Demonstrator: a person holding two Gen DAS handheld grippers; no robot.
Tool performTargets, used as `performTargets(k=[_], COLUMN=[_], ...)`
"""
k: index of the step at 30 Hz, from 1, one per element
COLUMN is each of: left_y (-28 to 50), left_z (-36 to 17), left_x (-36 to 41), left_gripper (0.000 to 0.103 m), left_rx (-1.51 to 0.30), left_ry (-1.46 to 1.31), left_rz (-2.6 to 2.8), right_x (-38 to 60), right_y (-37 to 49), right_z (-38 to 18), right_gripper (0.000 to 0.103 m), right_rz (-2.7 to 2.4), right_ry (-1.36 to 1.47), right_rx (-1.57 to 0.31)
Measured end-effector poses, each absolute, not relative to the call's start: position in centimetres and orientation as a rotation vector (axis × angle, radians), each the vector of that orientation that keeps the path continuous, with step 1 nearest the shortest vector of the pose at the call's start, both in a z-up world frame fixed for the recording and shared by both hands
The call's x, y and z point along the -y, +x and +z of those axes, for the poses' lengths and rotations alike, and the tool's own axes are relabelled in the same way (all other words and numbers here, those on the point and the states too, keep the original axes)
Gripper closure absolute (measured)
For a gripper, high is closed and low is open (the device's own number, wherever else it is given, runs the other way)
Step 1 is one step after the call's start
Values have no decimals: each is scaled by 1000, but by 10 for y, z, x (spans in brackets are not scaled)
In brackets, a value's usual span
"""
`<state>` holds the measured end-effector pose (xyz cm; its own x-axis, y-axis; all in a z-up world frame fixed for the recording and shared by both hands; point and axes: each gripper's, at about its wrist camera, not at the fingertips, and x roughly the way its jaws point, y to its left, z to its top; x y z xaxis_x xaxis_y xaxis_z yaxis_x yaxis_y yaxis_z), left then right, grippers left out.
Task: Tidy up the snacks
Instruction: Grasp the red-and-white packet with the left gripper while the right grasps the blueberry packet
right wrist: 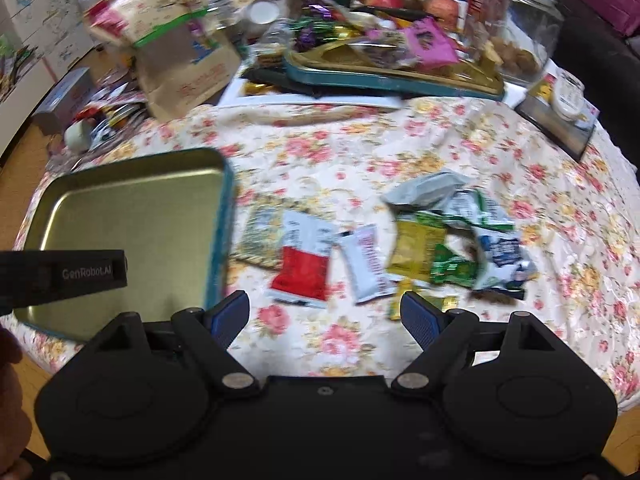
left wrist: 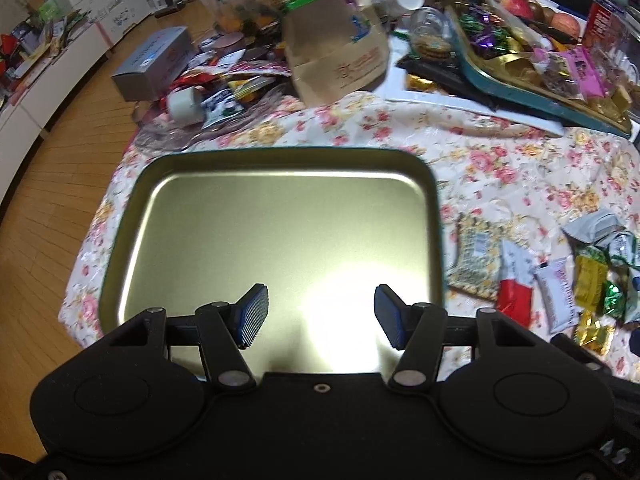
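An empty gold metal tin tray (left wrist: pixel 280 168) with a teal outside lies on the floral tablecloth; it also shows in the right wrist view (right wrist: pixel 120 168) at the left. My left gripper (left wrist: pixel 320 314) is open and empty, hovering over the tray's near part. A loose pile of snack packets lies right of the tray: a red and white packet (right wrist: pixel 302 264), a white bar (right wrist: pixel 368 264), a yellow packet (right wrist: pixel 416 250) and green and silver wrappers (right wrist: pixel 496 248). My right gripper (right wrist: pixel 326 320) is open and empty, just in front of the pile.
A second teal tray (right wrist: pixel 400 80) heaped with sweets sits at the back. A brown paper bag (right wrist: pixel 180 60) stands back left. Jars, apples and a clear container (right wrist: pixel 520 32) crowd the far edge. The left gripper's body (right wrist: pixel 60 276) overlaps the tray.
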<state>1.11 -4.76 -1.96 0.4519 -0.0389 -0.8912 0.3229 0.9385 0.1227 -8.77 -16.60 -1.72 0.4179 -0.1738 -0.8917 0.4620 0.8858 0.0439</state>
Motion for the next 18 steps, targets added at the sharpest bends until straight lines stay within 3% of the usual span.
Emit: performTargets(k=[5, 9, 18], left_y=[9, 4, -1], left_z=[-18, -24, -33], left_x=[78, 99, 120], left_gripper=[41, 41, 42], left_rx=[-1079, -1113, -1149], left_ry=[292, 311, 325], left_rz=[-344, -418, -471], right_x=[223, 277, 337], right_y=[-99, -109, -122], right_z=[-7, -7, -17], right_gripper=[19, 31, 31], right_rz=[-522, -625, -641], right_ry=[376, 453, 574], right_rx=[-1041, -1060, -1067])
